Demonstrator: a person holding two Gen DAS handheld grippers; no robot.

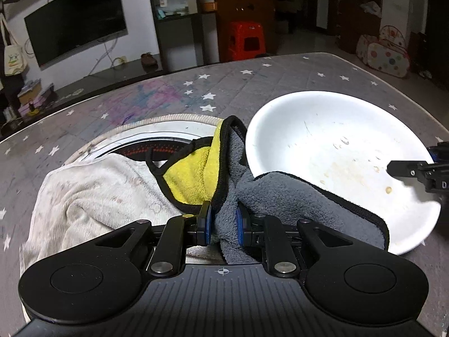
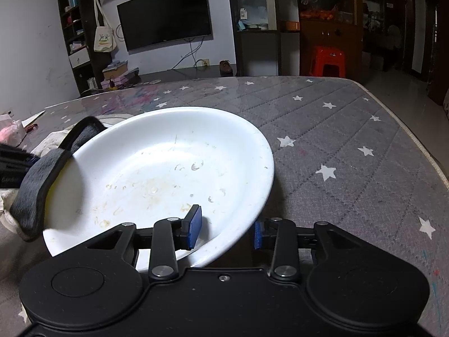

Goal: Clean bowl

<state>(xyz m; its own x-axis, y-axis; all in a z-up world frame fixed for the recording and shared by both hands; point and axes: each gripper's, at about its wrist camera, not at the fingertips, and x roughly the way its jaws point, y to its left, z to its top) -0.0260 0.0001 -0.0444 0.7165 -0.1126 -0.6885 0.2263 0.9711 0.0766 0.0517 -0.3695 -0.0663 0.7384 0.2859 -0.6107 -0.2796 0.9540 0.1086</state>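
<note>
A white bowl (image 1: 336, 163) with dried yellowish food marks sits tilted on the grey star-patterned mattress (image 1: 252, 84). My left gripper (image 1: 223, 227) is shut on a grey and yellow cloth (image 1: 280, 196), whose grey part drapes over the bowl's near-left rim. In the right wrist view the bowl (image 2: 168, 168) fills the middle and the cloth (image 2: 36, 185) hangs over its left edge. My right gripper (image 2: 227, 230) straddles the bowl's near rim, one pad inside and one outside, with a gap between the pads and the rim.
A dirty white towel (image 1: 92, 191) lies over a round rimmed object (image 1: 157, 137) left of the bowl. The mattress edge (image 2: 415, 140) runs along the right. A TV (image 2: 165, 14), shelves and a red stool (image 2: 327, 61) stand beyond the mattress.
</note>
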